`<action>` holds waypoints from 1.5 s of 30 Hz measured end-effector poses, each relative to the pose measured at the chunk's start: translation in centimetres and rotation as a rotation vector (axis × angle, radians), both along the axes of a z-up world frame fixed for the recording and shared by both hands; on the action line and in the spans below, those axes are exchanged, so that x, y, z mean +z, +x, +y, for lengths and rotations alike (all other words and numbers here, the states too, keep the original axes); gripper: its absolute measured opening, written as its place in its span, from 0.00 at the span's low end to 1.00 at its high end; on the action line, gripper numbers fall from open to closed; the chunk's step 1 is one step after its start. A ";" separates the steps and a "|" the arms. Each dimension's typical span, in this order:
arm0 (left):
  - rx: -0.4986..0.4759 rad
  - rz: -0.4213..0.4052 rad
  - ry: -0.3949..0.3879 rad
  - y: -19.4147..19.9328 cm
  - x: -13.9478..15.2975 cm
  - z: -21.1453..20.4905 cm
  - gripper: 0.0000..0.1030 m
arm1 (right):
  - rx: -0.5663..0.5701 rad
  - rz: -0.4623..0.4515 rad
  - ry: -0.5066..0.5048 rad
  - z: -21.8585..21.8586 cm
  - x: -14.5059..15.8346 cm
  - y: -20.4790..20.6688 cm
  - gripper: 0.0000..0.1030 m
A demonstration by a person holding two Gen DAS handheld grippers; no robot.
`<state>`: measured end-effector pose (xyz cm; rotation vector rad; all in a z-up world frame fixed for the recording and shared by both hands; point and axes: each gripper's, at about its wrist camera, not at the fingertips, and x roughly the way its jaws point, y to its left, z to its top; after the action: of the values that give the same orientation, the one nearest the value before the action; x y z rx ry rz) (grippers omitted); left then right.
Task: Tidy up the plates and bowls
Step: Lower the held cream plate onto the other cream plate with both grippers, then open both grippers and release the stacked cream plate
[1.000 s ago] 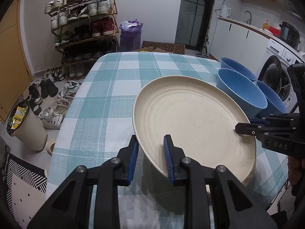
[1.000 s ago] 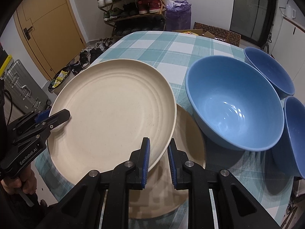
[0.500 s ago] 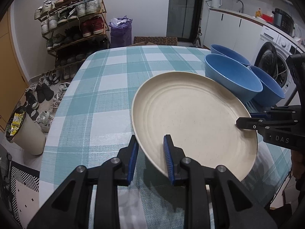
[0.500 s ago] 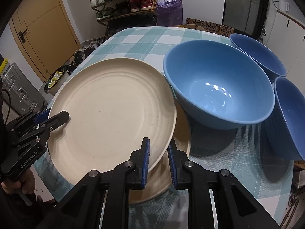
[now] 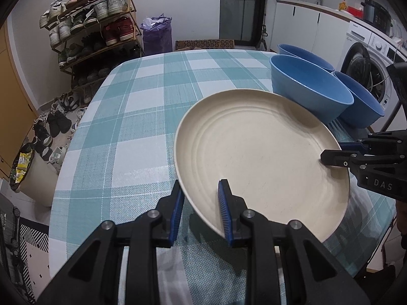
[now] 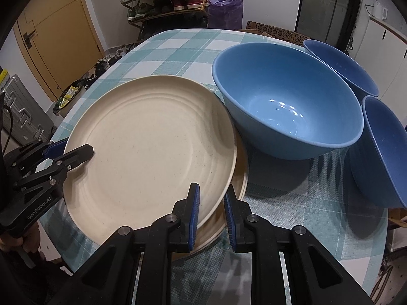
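I hold a large cream plate (image 5: 262, 157) (image 6: 152, 147) by its rim with both grippers. My left gripper (image 5: 201, 189) (image 6: 76, 152) is shut on the rim nearest it. On the opposite side of the rim my right gripper (image 6: 211, 190) (image 5: 330, 155) is shut too. The held plate is tilted and hangs just over a second cream plate (image 6: 241, 172) that lies on the checked tablecloth (image 5: 127, 152), mostly hidden. Three blue bowls stand close together to the right: a light blue one (image 6: 287, 101) (image 5: 307, 89) touching the plates' edge, and two darker ones (image 6: 340, 66) (image 6: 381, 150).
The table's left edge (image 5: 58, 178) drops to a floor with shoes and a waste bin (image 5: 33, 175). A shoe rack (image 5: 94, 25) stands at the back wall, with a washing machine (image 5: 368, 68) beyond the bowls. A suitcase (image 6: 17, 111) is beside the door.
Both grippers have carried the plate toward the blue bowls and a little lower. It now covers more of the plate beneath it. Both grips have stayed as they were.
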<state>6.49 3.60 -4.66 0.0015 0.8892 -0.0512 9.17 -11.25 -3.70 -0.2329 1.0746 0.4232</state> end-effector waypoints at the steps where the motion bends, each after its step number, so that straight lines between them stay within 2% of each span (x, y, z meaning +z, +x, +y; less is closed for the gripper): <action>1: -0.001 0.001 0.001 0.0 0.0 0.0 0.24 | -0.001 0.001 -0.002 0.0 0.0 0.0 0.19; 9: -0.013 0.007 0.028 -0.3 0.2 -0.5 0.25 | -0.001 -0.011 -0.026 0.3 0.1 -0.4 0.19; 19: -0.031 0.023 0.014 0.0 -0.4 -0.8 0.29 | 0.009 -0.047 -0.097 0.8 0.1 -0.7 0.21; 24: -0.036 0.019 0.050 0.0 -0.7 -1.3 0.32 | 0.008 -0.040 -0.117 0.6 -0.6 -0.6 0.22; 36: -0.044 0.017 0.056 0.3 -1.3 -1.4 0.36 | 0.013 -0.064 -0.091 0.0 -1.3 -1.2 0.27; 42: -0.038 0.024 0.022 0.4 -1.1 -0.9 0.46 | 0.019 -0.048 -0.070 -0.1 -1.4 -1.4 0.37; 44: -0.036 0.015 -0.002 0.3 -0.8 -0.7 0.53 | 0.034 -0.034 -0.048 0.0 -1.4 -1.5 0.48; 45: -0.031 0.007 -0.013 0.2 -0.5 -0.5 0.53 | 0.040 -0.031 -0.038 0.0 -1.3 -1.5 0.50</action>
<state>6.71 3.13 -5.17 0.0030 0.8954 -0.0861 7.62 -11.21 -5.05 -0.2939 1.0498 0.4345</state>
